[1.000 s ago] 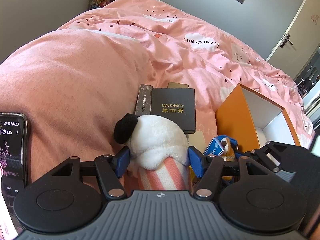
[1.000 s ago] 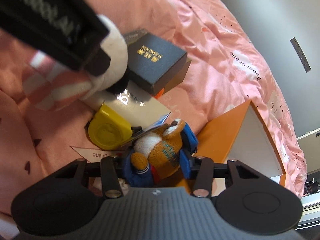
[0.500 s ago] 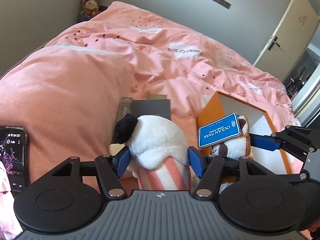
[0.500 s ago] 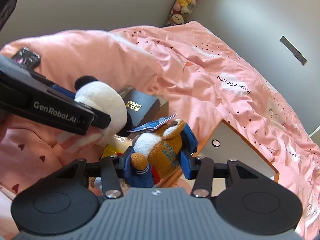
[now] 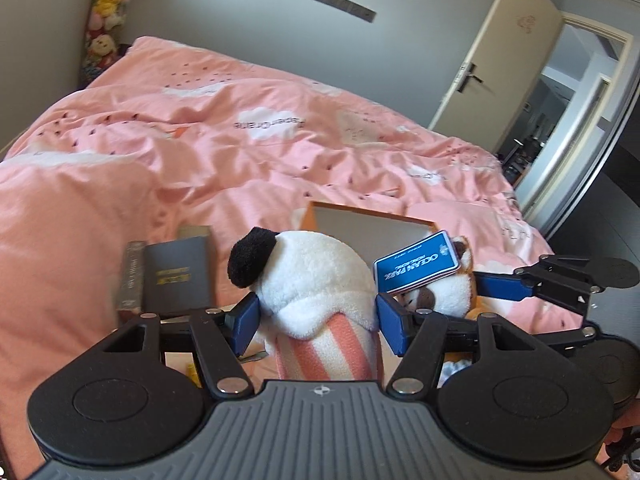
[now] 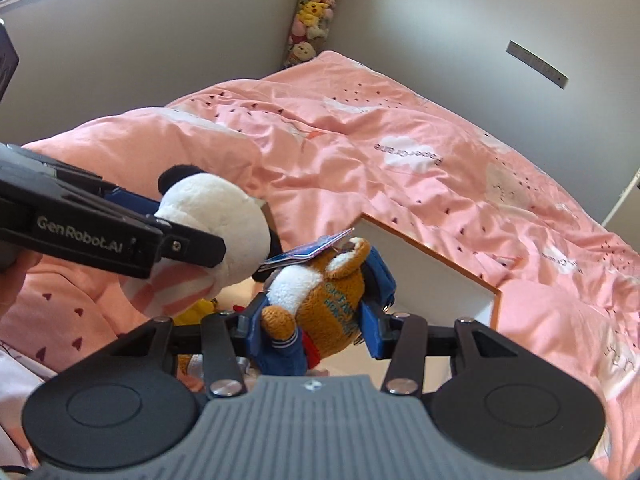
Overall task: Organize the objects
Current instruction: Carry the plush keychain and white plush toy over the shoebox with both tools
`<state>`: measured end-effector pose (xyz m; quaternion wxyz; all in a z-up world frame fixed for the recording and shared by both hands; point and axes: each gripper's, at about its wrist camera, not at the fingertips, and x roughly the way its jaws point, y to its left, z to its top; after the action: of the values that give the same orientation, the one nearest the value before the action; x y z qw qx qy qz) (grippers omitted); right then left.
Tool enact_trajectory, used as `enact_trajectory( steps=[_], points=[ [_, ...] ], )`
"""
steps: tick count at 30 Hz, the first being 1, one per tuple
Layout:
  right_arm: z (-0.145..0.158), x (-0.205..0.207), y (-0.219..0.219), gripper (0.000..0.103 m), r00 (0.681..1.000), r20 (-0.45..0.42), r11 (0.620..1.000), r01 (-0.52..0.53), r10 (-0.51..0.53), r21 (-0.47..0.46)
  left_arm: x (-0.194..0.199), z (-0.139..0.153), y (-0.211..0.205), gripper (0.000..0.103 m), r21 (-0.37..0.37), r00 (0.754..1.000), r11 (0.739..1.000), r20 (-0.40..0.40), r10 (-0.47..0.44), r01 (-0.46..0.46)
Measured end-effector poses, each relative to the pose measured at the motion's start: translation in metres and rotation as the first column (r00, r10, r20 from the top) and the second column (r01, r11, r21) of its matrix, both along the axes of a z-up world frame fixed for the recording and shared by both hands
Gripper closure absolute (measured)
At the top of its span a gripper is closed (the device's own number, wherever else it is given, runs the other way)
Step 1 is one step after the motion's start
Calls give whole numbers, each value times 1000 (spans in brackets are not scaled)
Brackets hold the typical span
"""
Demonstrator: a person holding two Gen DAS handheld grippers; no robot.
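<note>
Left gripper (image 5: 316, 322) clamps a panda plush (image 5: 316, 276); right gripper (image 6: 310, 330) clamps a tagged bear plush (image 6: 320, 300) — both seemingly above the pink bed (image 5: 280, 152).

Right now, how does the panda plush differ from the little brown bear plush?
The panda plush is white with a black ear and pink-striped body; the brown bear plush is orange-brown with blue clothing. The panda looks bulkier than the bear. The bear carries a blue tag; the panda shows none. The left gripper holds the panda, the right gripper the bear.
</note>
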<state>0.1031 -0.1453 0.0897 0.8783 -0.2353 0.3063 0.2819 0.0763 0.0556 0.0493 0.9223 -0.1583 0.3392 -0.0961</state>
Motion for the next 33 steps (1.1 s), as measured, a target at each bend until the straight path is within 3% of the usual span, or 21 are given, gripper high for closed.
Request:
enact_trajectory(
  steps=[5,11,18,23,33],
  points=[
    [0,3,-27,53,999,-21,999,33,-33,-12,8,8,-27,32,-16,995,995,22,-94,94],
    [-1,12,-62,53,995,-52,997,80,-80,-11,28,4,-52,32,-71,979,976,-11,-205,204],
    [-20,30,-100,53,983,-140,993,120,-121,-17,50,-13,-82,32,-127,955,953,-84,-285,274],
    [-35,43,-115,53,970,-198,990,141,-138,2,67,-37,-92,32,-163,939,951,-179,-292,265],
    [-58,66,-124,53,952,-287,993,114,-101,30,70,-75,-113,31,-69,904,951,-297,-308,301]
  ],
)
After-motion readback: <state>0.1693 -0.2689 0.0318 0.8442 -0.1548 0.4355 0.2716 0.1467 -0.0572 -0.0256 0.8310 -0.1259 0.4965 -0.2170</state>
